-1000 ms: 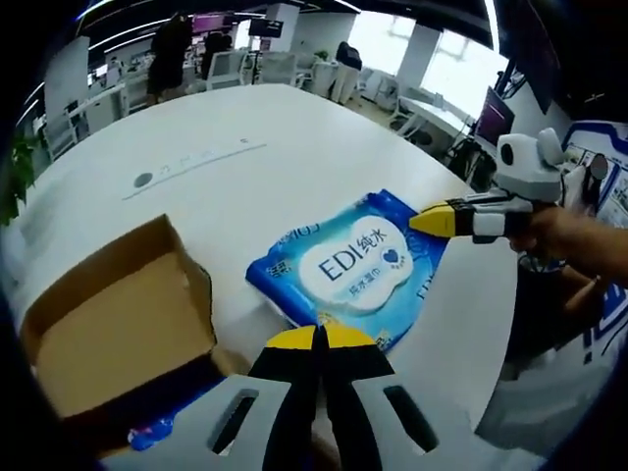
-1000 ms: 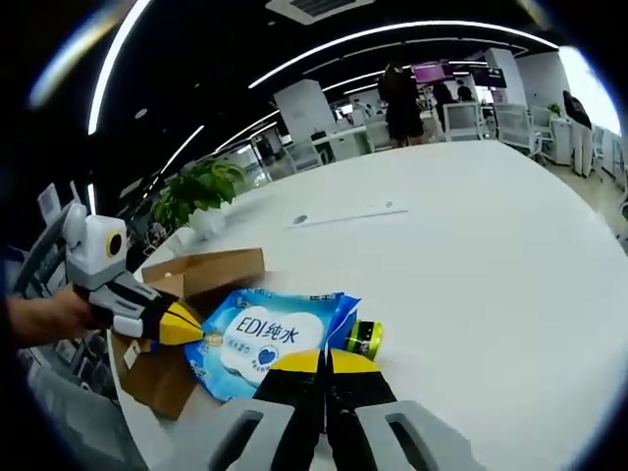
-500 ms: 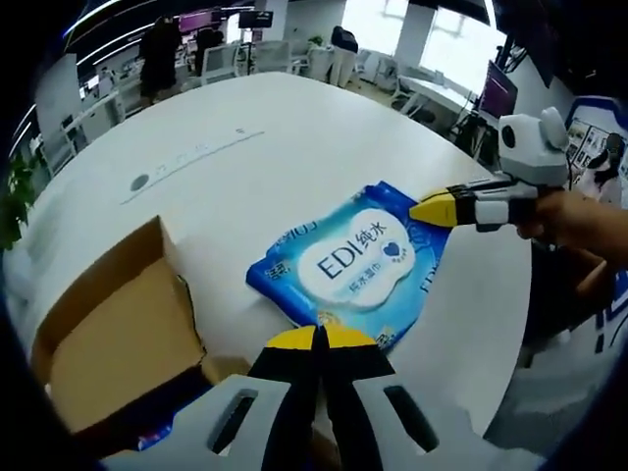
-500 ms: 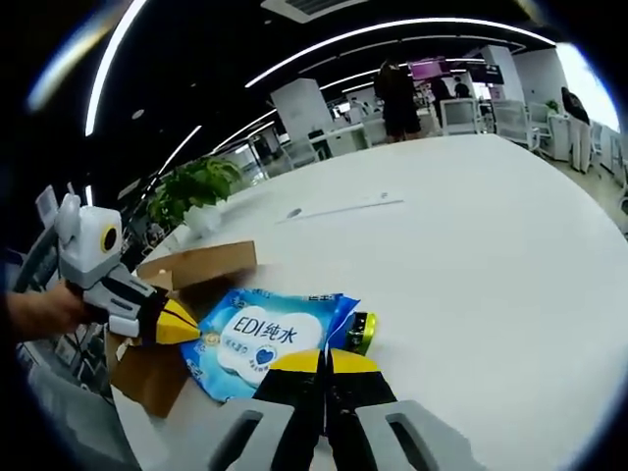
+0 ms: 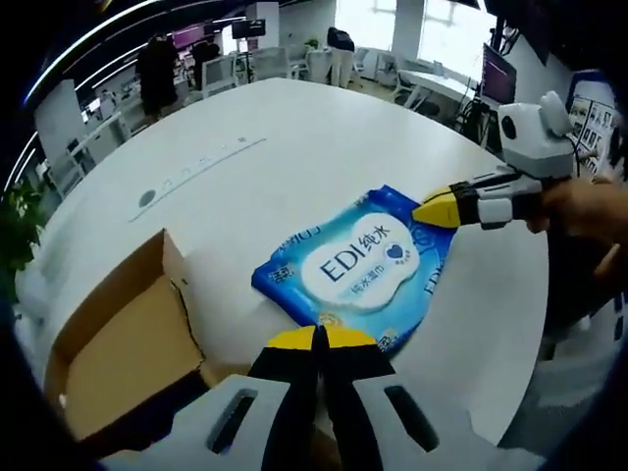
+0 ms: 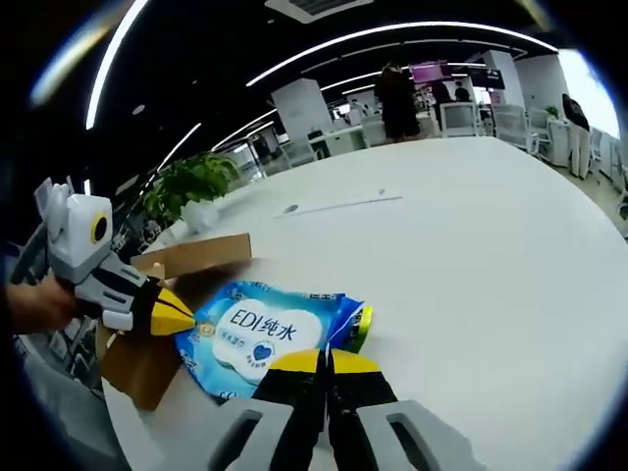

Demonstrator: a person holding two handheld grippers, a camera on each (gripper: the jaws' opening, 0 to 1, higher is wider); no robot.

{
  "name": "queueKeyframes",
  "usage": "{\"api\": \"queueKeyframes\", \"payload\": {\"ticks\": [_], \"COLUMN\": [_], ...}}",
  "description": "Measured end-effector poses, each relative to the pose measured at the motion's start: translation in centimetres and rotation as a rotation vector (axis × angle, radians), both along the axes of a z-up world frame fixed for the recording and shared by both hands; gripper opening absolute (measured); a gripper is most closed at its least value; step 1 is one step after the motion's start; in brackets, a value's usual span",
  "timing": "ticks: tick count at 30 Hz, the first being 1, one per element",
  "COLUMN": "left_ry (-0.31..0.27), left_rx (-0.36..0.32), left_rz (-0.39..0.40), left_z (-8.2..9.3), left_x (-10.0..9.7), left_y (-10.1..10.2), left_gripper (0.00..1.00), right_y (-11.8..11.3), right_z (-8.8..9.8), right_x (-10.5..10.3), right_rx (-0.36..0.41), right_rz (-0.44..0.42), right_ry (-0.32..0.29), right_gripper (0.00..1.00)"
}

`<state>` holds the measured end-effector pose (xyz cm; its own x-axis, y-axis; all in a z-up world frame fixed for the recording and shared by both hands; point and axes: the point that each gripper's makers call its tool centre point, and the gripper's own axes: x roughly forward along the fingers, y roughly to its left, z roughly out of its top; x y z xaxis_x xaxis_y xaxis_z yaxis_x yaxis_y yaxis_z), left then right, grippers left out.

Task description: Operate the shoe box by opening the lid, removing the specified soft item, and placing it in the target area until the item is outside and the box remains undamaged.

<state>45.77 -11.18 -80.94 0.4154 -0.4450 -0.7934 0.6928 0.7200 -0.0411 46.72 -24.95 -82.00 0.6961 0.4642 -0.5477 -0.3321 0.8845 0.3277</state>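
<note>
A blue soft wipes pack (image 5: pixel 358 263) with a white label lies outside the box on the white table (image 5: pixel 245 128). My left gripper (image 5: pixel 317 339) is shut, its yellow tips on the pack's near edge. From the right, my right gripper (image 5: pixel 437 211) comes in shut on the pack's far corner. In the right gripper view the same pack (image 6: pixel 265 329) sits between my right gripper (image 6: pixel 326 361) and the left gripper (image 6: pixel 177 314). The brown shoe box (image 5: pixel 128 343) stands open at the left, and beyond the pack as the open box (image 6: pixel 186 263).
A small green-and-yellow thing (image 6: pixel 361 319) peeks from under the pack's right end. The table edge (image 5: pixel 510 373) curves close on the right. A potted plant (image 6: pixel 191 186), desks, chairs and a standing person (image 6: pixel 397 98) are far behind. A hand (image 5: pixel 589 211) holds the right gripper.
Both views have shifted a little while the pack kept its place between the two grippers. The green-and-yellow thing is now more hidden under the pack. The box sits slightly further off.
</note>
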Motion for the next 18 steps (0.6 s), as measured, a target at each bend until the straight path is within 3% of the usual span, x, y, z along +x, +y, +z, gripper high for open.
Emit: {"api": "queueKeyframes", "payload": {"ticks": [7,18], "left_ry": [-0.011,0.0], "left_rx": [0.044,-0.018], "left_rz": [-0.032,-0.017], "left_z": [-0.4,0.7], "left_x": [-0.3,-0.8], "left_y": [-0.1,0.0], "left_gripper": [0.0,0.1], "right_y": [-0.4,-1.0], "right_z": [-0.4,0.4], "right_x": [-0.1,-0.5], "right_rx": [-0.035,-0.063], "right_rz": [0.001,-0.013], "right_ry": [0.002,-0.02], "right_gripper": [0.0,0.1]}}
